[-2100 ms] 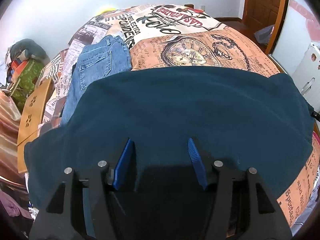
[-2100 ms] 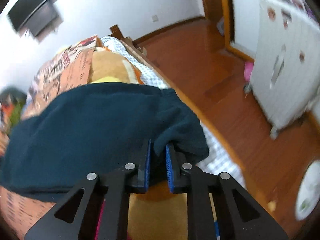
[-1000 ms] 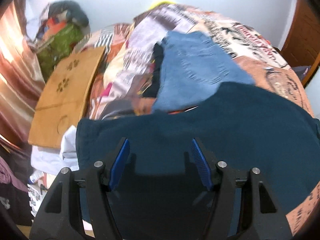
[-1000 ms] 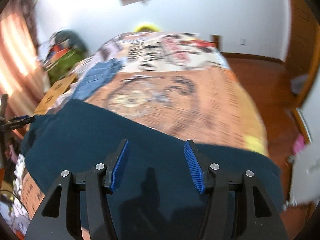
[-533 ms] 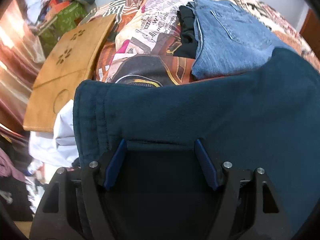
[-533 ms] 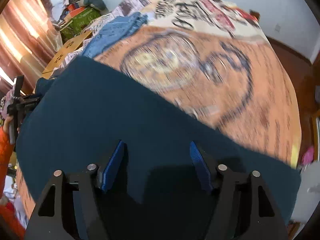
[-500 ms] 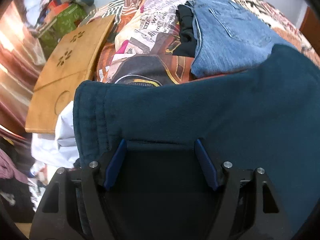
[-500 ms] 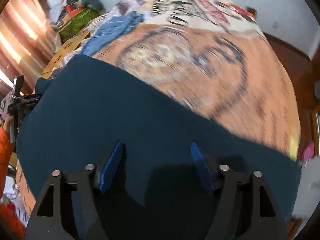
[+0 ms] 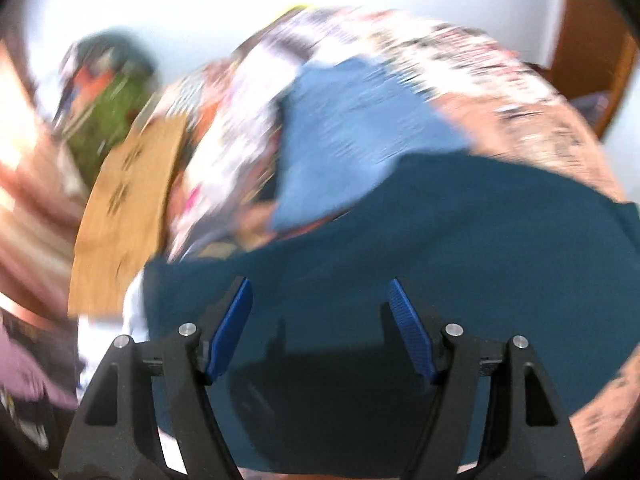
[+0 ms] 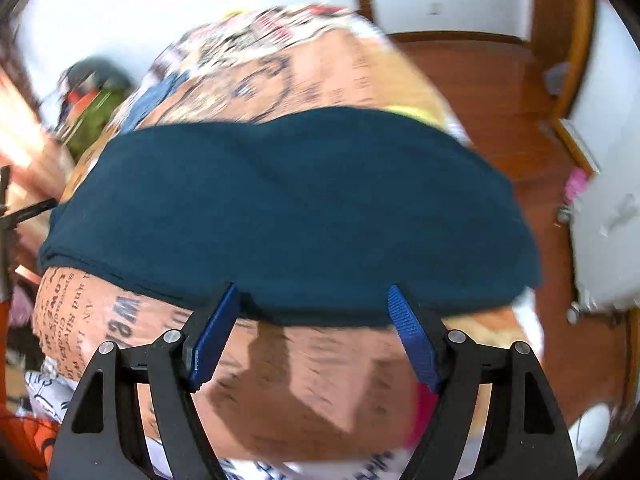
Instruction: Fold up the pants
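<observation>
The dark teal pants [image 10: 288, 200] lie folded into a wide band across the printed bedspread [image 10: 320, 72]. My right gripper [image 10: 313, 290] hangs open just over their near edge, with its blue pads [image 10: 408, 332] apart and nothing between them. In the blurred left wrist view, the same pants [image 9: 460, 248] fill the lower half. My left gripper [image 9: 319, 286] is open above the cloth near its left end, and its pads do not press on it.
Folded blue jeans [image 9: 360, 132] lie on the bedspread [image 9: 540, 128] beyond the teal pants. A wooden board [image 9: 128, 208] and a green bag [image 9: 108, 120] are off the bed's left side. Wooden floor [image 10: 480, 80] and a white appliance [image 10: 608, 240] lie to the right.
The right gripper let go of the pants' end, opened, and drew back to their near edge. The left gripper pulled up and away from the waistband corner. Both views now blur with motion.
</observation>
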`<state>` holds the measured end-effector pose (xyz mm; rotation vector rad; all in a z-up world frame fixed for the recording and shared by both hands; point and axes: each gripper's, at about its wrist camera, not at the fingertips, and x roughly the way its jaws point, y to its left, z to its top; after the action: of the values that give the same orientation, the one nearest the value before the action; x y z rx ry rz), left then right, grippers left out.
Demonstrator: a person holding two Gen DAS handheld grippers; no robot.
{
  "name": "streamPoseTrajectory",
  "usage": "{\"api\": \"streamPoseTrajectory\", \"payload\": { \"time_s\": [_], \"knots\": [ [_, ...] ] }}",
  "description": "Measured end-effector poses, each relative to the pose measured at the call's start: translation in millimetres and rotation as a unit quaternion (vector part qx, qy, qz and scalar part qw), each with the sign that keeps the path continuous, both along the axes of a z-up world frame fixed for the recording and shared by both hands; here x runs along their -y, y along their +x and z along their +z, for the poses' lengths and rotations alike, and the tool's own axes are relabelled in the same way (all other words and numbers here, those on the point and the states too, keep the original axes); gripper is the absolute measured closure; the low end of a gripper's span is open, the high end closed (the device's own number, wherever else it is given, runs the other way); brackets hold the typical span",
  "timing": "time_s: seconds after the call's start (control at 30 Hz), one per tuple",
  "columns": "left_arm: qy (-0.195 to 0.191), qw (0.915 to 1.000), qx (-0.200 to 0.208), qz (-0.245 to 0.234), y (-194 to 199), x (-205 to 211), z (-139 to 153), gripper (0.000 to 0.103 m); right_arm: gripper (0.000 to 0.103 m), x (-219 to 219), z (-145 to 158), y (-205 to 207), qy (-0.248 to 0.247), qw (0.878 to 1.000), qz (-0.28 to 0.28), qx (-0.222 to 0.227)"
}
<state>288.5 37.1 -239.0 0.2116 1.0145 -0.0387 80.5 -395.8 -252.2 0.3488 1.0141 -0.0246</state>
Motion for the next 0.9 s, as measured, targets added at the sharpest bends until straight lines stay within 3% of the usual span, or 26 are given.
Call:
{"api": "streamPoseTrajectory", "payload": {
  "time_s": [0.1,0.23,0.37,0.47,0.63,0.9],
  "knots": [
    [-0.018,0.9979,0.019,-0.059,-4,58,18,0.024,0.029,21,10,-17,-0.004,0.998,-0.055,0.025],
    [-0.037,0.9918,0.018,-0.121,-13,123,23,0.023,0.029,50,8,-38,0.021,0.991,-0.122,0.047],
    [-0.054,0.9832,-0.013,-0.174,-22,179,10,0.023,0.029,66,-8,-55,0.05,0.983,-0.17,0.045],
    [-0.037,0.9769,-0.034,-0.208,-36,216,-10,0.023,0.029,76,-26,-60,0.087,0.976,-0.195,0.044],
    [-0.018,0.9722,-0.054,-0.227,-42,242,-34,0.023,0.029,92,-50,-57,0.152,0.96,-0.228,0.054],
    [-0.051,0.9748,-0.067,-0.207,-27,242,-44,0.014,0.028,109,-85,-48,0.229,0.938,-0.255,0.049]
  ]
}}
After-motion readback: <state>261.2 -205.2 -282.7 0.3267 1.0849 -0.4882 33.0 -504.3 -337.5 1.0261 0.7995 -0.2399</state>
